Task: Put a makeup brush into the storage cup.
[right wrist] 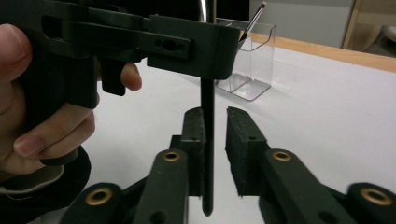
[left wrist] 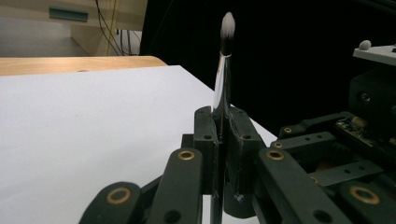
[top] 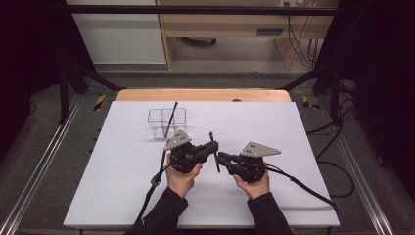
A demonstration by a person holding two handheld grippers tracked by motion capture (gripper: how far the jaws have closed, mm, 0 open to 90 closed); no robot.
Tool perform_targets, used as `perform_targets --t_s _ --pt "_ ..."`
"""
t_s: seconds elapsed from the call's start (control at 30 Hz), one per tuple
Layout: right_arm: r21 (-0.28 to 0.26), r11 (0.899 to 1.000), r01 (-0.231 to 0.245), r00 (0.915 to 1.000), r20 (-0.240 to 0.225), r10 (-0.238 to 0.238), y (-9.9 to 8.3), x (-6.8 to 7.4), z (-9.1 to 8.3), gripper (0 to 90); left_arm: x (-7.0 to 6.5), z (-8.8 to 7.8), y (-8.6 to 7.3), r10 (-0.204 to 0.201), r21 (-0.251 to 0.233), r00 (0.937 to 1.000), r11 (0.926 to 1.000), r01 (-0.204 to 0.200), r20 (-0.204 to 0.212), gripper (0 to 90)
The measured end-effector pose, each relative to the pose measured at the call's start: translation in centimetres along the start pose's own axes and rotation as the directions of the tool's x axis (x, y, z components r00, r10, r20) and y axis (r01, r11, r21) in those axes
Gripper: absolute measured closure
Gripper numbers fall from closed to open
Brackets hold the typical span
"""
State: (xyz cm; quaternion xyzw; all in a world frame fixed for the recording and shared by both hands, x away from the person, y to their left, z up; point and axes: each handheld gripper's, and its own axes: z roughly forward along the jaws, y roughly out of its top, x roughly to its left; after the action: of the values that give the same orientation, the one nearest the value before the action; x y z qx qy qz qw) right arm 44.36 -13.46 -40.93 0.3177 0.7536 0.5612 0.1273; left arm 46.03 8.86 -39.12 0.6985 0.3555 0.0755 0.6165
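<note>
A slim black makeup brush (top: 214,151) stands upright above the white table sheet (top: 112,166), between the two grippers. My left gripper (top: 213,146) is shut on its handle. In the left gripper view the jaws pinch the brush (left wrist: 223,79) and its pale bristle tip points up above the left gripper (left wrist: 223,135). My right gripper (top: 220,158) faces it from the right. In the right gripper view the lower handle (right wrist: 208,154) hangs between the right gripper's (right wrist: 215,135) jaws, against the left pad, with a gap to the right pad.
A clear plastic holder (top: 167,122) with compartments stands behind the grippers, with another dark brush (top: 171,119) leaning in it; the holder (right wrist: 252,60) is beyond the jaws in the right gripper view. The wooden table edge (top: 203,94) runs along the far side. Cables trail from both grippers.
</note>
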Motion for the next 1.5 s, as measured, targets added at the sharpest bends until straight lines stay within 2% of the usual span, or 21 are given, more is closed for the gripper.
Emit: perform_targets --t_s 0.33,0.5,0.73,1.03,1.23,1.5 --pt "0.0 1.0 0.009 0.9975 0.07 -0.009 0.4 -0.3 -0.5 55.3 0.2 -1.0 0.5 0.049 0.001 0.9982 0.9988 -0.049 -0.034 82.9" --pt "0.007 1.0 0.001 0.9911 0.133 -0.002 0.4 -0.7 -0.6 42.7 0.4 -1.9 0.9 0.074 0.0 0.9959 0.9973 -0.074 -0.052 82.9" --pt "0.012 0.999 -0.03 0.9844 0.174 0.028 0.3 -1.5 -1.0 33.2 1.0 -3.0 1.4 0.119 0.024 0.9897 0.9928 -0.117 -0.079 82.9" --pt "0.038 0.998 -0.056 0.9715 0.232 0.046 0.2 -2.7 -1.7 17.3 2.1 -4.8 2.3 0.135 0.029 0.9833 0.9908 -0.133 -0.122 82.8" --pt "0.057 0.997 -0.054 0.9616 0.272 0.036 0.1 -3.1 -2.3 11.2 2.9 -6.0 3.0 0.146 0.033 0.977 0.9893 -0.142 -0.156 82.8" --pt "0.026 0.997 -0.077 0.952 0.299 0.066 0.2 -3.8 -3.8 9.3 4.0 -7.3 4.0 0.168 0.041 0.963 0.9858 -0.163 -0.211 82.8"
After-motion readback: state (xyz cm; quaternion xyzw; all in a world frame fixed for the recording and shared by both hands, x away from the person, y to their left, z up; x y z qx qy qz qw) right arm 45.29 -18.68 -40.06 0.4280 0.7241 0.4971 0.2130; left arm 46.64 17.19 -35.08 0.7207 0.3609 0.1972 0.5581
